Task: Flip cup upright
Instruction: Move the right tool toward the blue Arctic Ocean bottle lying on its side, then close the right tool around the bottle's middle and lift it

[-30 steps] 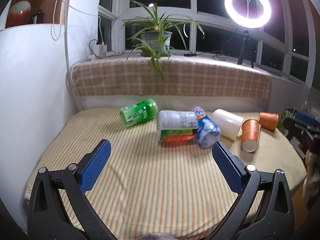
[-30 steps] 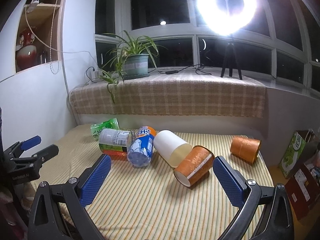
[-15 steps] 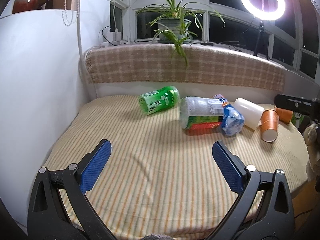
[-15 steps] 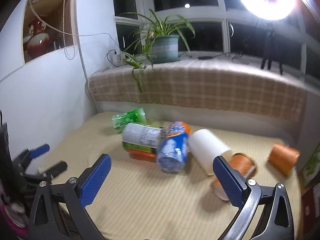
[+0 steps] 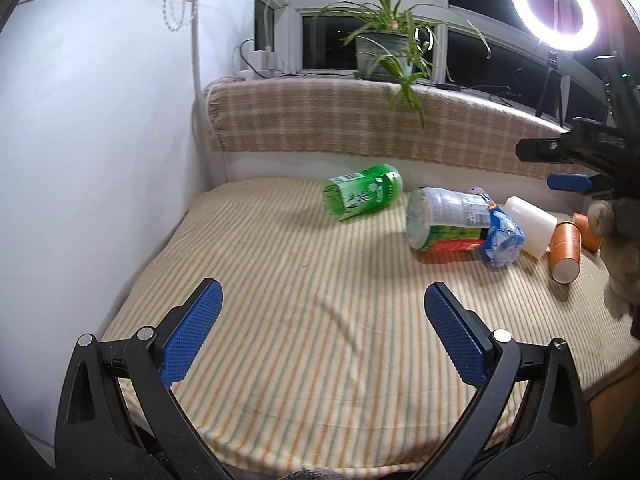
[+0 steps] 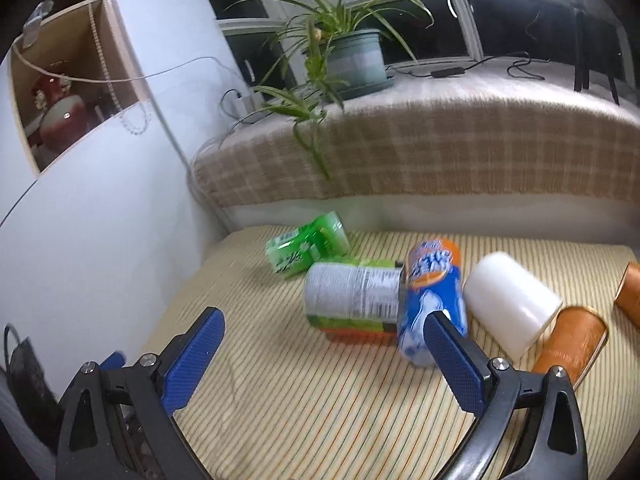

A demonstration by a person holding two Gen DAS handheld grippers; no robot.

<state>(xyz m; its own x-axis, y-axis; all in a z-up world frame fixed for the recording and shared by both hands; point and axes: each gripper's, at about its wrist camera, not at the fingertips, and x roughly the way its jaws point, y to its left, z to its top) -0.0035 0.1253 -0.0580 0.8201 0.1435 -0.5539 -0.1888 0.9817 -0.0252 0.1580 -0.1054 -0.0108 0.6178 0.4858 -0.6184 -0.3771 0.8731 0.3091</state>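
Several cups lie on their sides on a striped mat [image 5: 304,288]: a green cup [image 5: 362,191] [image 6: 306,249], a cup with a white and green-red label [image 5: 448,223] [image 6: 352,300], a blue and orange cup [image 6: 434,302] [image 5: 502,234], a white cup [image 6: 512,306] [image 5: 528,226] and two orange cups [image 6: 570,346] [image 5: 564,246]. My left gripper [image 5: 320,332] is open and empty, well short of the cups. My right gripper [image 6: 324,354] is open and empty, just in front of the labelled and blue cups. It also shows at the right edge of the left wrist view [image 5: 568,168].
A white wall [image 5: 100,160] bounds the mat on the left. A plaid-covered ledge [image 6: 420,156] runs behind it, with a potted plant [image 6: 356,60] whose leaves hang over the mat. A ring light [image 5: 554,10] stands at the right.
Both grippers have swung left and moved in toward the cups. The right gripper now stands close in front of the labelled and blue cups. No cup has moved.
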